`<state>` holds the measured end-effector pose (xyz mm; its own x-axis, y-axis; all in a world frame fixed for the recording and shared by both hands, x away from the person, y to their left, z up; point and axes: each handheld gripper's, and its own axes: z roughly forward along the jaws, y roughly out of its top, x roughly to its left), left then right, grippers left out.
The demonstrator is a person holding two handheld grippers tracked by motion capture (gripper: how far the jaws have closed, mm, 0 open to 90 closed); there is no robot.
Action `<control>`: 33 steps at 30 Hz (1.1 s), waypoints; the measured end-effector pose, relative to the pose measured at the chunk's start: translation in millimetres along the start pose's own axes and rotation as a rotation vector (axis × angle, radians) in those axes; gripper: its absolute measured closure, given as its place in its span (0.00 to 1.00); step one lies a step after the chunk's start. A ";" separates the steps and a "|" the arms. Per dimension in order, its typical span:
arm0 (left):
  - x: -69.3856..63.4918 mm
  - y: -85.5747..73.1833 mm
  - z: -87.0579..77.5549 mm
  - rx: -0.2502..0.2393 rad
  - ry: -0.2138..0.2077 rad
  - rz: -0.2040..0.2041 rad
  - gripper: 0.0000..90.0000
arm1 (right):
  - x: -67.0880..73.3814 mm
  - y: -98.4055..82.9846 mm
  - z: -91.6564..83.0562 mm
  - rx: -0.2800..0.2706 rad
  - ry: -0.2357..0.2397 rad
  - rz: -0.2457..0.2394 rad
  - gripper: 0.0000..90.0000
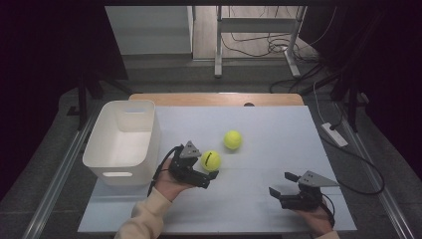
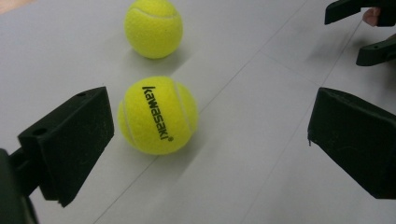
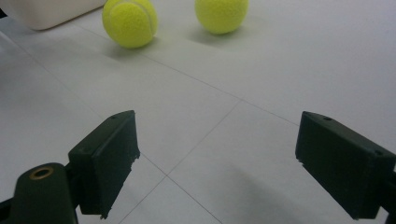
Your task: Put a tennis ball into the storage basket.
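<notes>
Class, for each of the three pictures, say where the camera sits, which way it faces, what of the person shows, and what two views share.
High view: above the person's side, facing forward and down on the table, white bin and both hands.
Left gripper view: on the left gripper, facing the printed tennis ball between its open jaws; the right gripper is beyond.
Right gripper view: on the right gripper, low over the table; open jaws.
Shared: both tennis balls, printed one and plain tennis ball.

I read one word, "kawasaki", printed in black with a small ® mark, running down the near ball (image 2: 159, 115) between my left jaws. Nothing else is legible.
</notes>
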<state>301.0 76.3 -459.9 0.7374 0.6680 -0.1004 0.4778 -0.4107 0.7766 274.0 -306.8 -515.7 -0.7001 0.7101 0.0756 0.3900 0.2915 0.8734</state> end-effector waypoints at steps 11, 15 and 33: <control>8.5 7.7 19.0 0.064 0.009 -0.018 0.01 | -0.6 -0.1 -0.5 -0.001 0.001 0.004 0.14; 11.8 10.1 25.8 0.089 0.019 -0.030 0.01 | -1.3 -0.2 0.1 0.002 0.002 0.005 0.14; 27.1 10.6 46.2 0.158 0.035 -0.068 0.00 | -1.3 -0.2 -0.3 0.001 -0.002 0.005 0.14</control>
<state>348.1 61.4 -483.1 0.6851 0.7175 -0.1257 0.5972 -0.4546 0.6608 274.6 -307.9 -515.8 -0.6972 0.7125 0.0791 0.3939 0.2886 0.8727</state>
